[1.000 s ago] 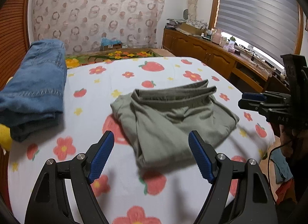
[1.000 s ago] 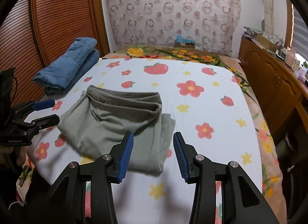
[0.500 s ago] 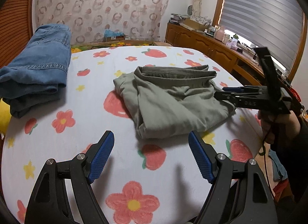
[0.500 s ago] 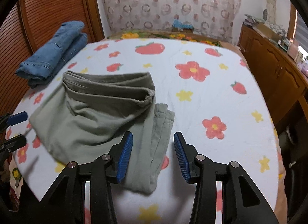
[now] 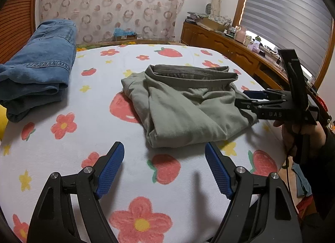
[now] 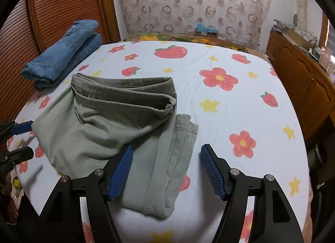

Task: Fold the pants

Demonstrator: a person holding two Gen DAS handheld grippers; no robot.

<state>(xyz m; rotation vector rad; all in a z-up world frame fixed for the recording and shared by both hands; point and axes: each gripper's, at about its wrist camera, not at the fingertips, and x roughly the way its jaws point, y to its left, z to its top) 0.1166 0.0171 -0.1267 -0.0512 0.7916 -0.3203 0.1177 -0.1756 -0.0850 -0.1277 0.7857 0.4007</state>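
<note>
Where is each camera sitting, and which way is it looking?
Left wrist view: sits on the left tongs, looking down across the bed at the green pants; the right tongs and the hand holding them show at the right.
Right wrist view: sits on the right tongs, their jaws opening over the pants' near edge without pinching it; the left tongs peek in at the left.
Both views share the pants, the folded jeans and the flowered sheet.

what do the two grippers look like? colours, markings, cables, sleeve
Both match: black skeletal frames, silver screw heads, blue cross-hatched pads. Left gripper shows this up close, as does the right gripper. In the left wrist view the right one carries embossed lettering, a thin dark cable below; the hand wears a dark sleeve.
</note>
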